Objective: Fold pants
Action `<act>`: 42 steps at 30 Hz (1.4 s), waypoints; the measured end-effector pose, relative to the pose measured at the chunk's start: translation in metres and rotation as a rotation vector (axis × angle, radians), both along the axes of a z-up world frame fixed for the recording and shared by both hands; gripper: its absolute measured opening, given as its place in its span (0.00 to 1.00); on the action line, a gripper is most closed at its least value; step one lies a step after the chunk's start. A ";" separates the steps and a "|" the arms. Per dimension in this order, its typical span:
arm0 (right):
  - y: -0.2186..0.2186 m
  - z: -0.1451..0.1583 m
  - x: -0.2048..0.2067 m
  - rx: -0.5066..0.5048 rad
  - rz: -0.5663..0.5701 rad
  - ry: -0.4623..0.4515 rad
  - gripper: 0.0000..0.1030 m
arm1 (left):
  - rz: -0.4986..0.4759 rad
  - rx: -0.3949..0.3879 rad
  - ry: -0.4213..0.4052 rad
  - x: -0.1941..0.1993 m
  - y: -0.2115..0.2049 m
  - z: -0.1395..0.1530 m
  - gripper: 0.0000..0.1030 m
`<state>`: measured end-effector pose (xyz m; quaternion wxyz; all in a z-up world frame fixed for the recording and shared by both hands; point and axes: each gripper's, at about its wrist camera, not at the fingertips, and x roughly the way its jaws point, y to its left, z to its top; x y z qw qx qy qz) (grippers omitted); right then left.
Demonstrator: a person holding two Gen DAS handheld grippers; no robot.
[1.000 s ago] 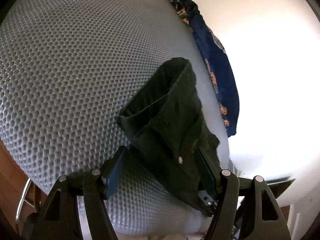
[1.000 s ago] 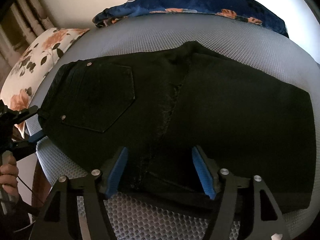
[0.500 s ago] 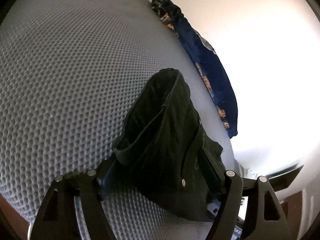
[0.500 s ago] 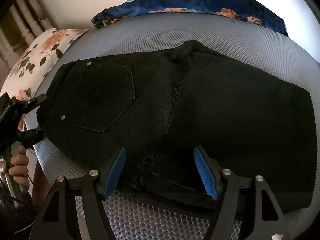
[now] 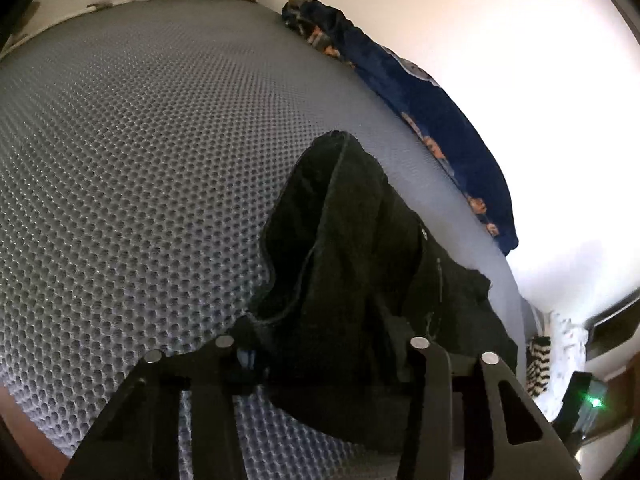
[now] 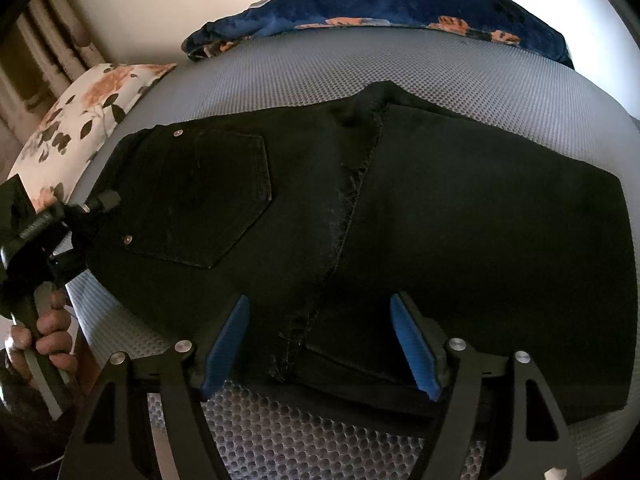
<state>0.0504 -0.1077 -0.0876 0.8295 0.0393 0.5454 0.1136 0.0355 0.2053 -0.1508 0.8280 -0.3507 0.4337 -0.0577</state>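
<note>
Black pants (image 6: pixel 440 220) lie flat on a grey mesh mattress (image 6: pixel 360 60), back pocket up and waistband to the left. My left gripper (image 5: pixel 320 340) is at the waistband corner. Its jaws are closing, and the bunched black fabric (image 5: pixel 352 260) fills the gap and hides most of both fingers. From the right wrist view the same left gripper (image 6: pixel 72 232) shows at the pants' left edge, held by a hand (image 6: pixel 44 332). My right gripper (image 6: pixel 320 344) stands open over the near edge of the pants, its blue pads on either side of the centre seam.
A dark blue floral blanket (image 6: pixel 380 4) lies along the mattress's far edge against the wall. A white floral pillow (image 6: pixel 80 112) sits at the far left corner. The mattress edge drops off just behind the left gripper.
The left gripper has pushed forward over the waistband corner and its jaws have narrowed onto it, bunching the fabric up. The right gripper has stayed put, still open.
</note>
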 end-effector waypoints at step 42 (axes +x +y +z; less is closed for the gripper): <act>-0.227 0.049 -0.034 0.225 -0.509 -0.118 0.69 | -0.680 0.063 -0.151 0.046 -0.301 0.133 0.23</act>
